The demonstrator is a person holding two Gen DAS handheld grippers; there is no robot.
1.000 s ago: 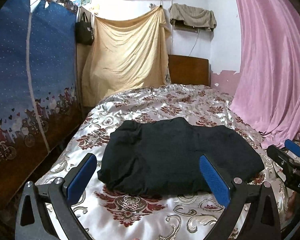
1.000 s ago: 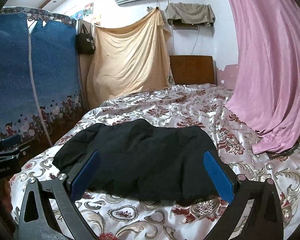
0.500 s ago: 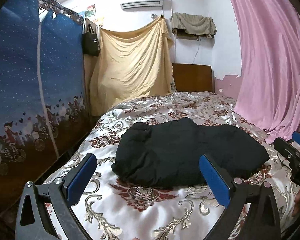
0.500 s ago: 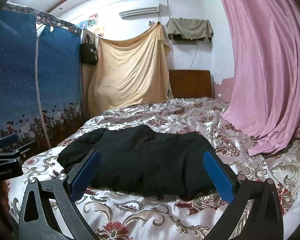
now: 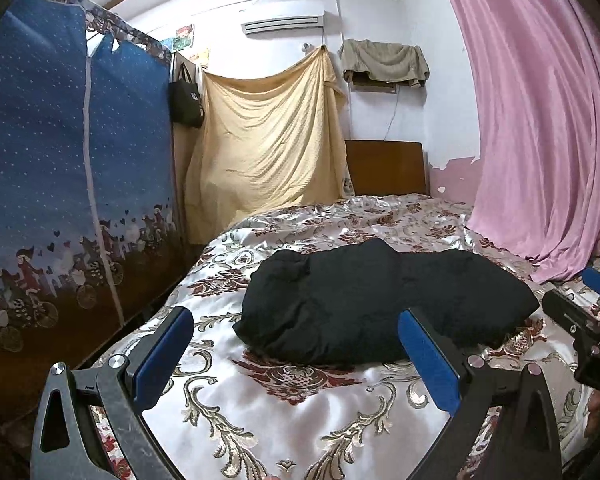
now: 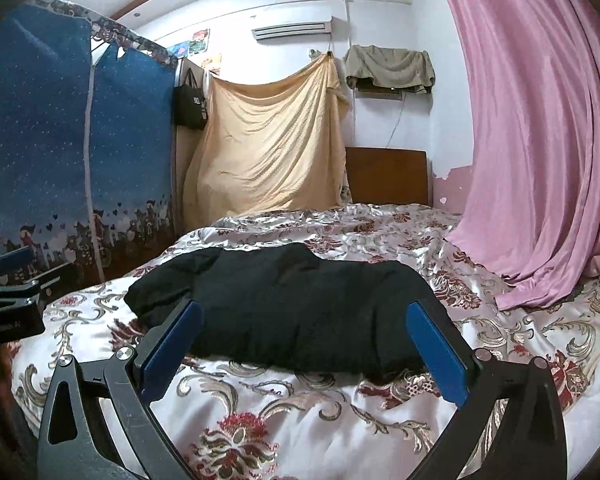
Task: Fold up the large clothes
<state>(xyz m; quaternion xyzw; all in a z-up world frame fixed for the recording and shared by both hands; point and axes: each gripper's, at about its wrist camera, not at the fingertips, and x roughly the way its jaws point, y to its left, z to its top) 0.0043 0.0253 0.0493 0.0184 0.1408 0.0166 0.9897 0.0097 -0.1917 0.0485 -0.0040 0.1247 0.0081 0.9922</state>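
A black garment (image 5: 380,300) lies folded in a thick bundle on the floral satin bedspread (image 5: 300,420); it also shows in the right wrist view (image 6: 300,316). My left gripper (image 5: 296,352) is open and empty, held back from the garment's near left edge. My right gripper (image 6: 304,344) is open and empty, near the garment's front edge. Each gripper shows at the edge of the other's view, the right one (image 5: 588,320) and the left one (image 6: 8,308).
A blue fabric wardrobe (image 5: 72,184) stands along the bed's left side. A pink curtain (image 5: 540,140) hangs on the right and drapes onto the bed. A yellow sheet (image 5: 268,148) and the wooden headboard (image 5: 384,168) are at the far end.
Both grippers have pulled back from the garment and tilted up, so it sits farther away and more wall and ceiling show. The garment has not moved. Both stay open.
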